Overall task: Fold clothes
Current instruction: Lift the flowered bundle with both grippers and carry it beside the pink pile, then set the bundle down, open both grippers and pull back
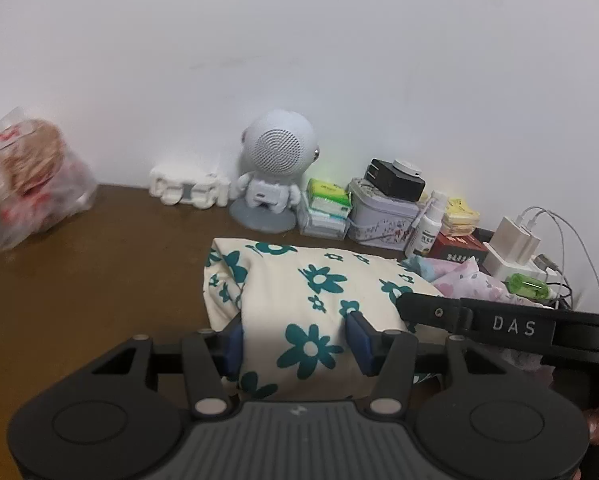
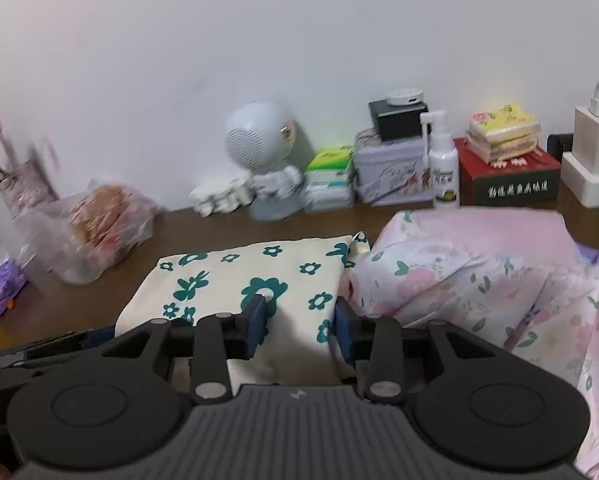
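Observation:
A folded cream cloth with teal flowers point(image 1: 299, 284) point(image 2: 235, 276) lies on the brown table point(image 1: 99, 264), its near end lifted between both grippers. My left gripper point(image 1: 295, 344) is shut on the left part of that near edge, blue pads pressing a thick fold. My right gripper point(image 2: 299, 330) is shut on the cloth's right part, where the fabric bunches between its pads. In the left wrist view the right gripper's black finger point(image 1: 499, 326) reaches in from the right. A pile of pink floral clothes point(image 2: 479, 276) point(image 1: 467, 280) sits right of the cloth, touching it.
Along the white wall stand a white astronaut speaker point(image 1: 273, 168), tissue packs point(image 1: 325, 208), a tin box point(image 1: 383, 212), a spray bottle point(image 2: 443, 168), a red carton point(image 2: 507, 176) and chargers with cables point(image 1: 515, 244). A plastic bag point(image 1: 27, 188) sits far left.

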Available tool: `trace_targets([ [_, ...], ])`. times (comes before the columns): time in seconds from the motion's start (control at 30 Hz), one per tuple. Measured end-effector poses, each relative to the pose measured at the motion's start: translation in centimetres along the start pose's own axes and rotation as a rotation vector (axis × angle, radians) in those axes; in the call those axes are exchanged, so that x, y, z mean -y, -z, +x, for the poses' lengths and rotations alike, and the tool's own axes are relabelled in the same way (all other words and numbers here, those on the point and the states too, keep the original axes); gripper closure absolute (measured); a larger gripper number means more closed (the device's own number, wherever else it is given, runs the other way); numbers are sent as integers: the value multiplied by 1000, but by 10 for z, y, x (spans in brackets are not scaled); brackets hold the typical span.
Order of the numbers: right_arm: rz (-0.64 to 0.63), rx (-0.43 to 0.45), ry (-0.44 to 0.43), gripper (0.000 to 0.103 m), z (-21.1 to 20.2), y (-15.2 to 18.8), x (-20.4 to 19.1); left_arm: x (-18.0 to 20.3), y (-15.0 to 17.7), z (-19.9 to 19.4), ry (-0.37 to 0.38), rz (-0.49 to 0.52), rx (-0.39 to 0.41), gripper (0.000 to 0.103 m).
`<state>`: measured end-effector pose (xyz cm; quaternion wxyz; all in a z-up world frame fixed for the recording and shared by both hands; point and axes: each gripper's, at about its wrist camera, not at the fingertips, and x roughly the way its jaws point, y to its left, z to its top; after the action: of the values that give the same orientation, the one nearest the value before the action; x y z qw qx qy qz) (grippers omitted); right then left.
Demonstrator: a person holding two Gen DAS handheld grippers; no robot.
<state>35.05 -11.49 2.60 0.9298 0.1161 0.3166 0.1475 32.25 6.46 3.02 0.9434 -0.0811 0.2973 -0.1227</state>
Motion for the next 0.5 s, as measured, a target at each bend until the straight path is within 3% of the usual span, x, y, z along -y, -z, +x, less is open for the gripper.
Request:
trace_targets([
  [0.3, -5, 22, 16, 66, 22, -12, 10, -4, -10, 18, 4, 5, 17, 47],
  [0.5, -6, 62, 4, 44, -20, -11, -5, -3, -9, -26, -36, -10, 32, 45],
])
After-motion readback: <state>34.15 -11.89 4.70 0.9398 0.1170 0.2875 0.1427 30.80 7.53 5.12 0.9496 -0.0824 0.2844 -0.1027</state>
